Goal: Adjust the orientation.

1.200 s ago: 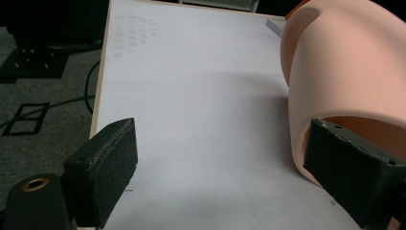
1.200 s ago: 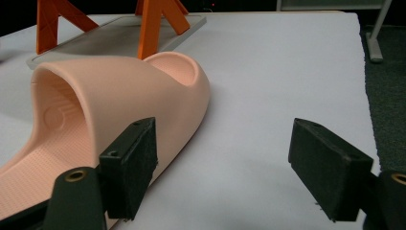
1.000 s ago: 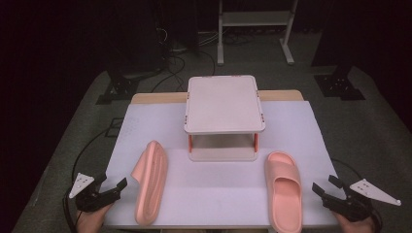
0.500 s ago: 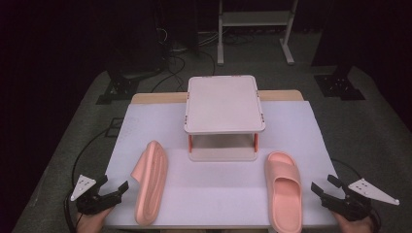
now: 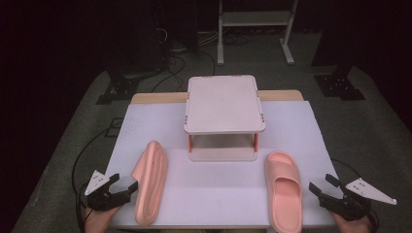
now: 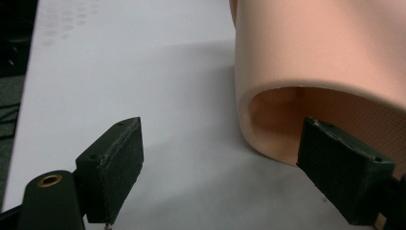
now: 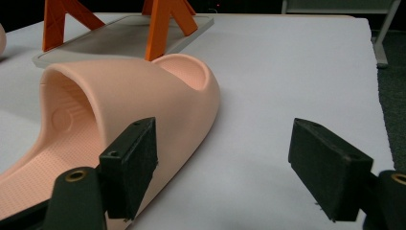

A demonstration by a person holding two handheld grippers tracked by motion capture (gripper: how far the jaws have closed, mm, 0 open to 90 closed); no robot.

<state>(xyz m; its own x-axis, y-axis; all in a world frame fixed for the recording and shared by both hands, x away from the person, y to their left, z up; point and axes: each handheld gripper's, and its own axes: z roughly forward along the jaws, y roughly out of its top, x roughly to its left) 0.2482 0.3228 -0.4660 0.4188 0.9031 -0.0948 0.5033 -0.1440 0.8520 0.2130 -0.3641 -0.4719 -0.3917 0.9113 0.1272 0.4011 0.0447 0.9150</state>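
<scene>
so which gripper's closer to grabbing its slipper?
Left, probably: the left gripper has one jaw at the strap mouth of the tipped slipper. The right gripper sits open beside its slipper.

Left gripper (image 5: 121, 187): low at the near left edge, jaws gaping and pointing right; they have just been closing a little, pads not pressing on anything.
Right gripper (image 5: 323, 187): low at the near right edge, jaws wide apart, pointing left.
Hands: both gripping from below.

Free: white mat (image 5: 214, 189) between slippers | Blocked: shelf rack (image 5: 223, 116) mid-table
</scene>
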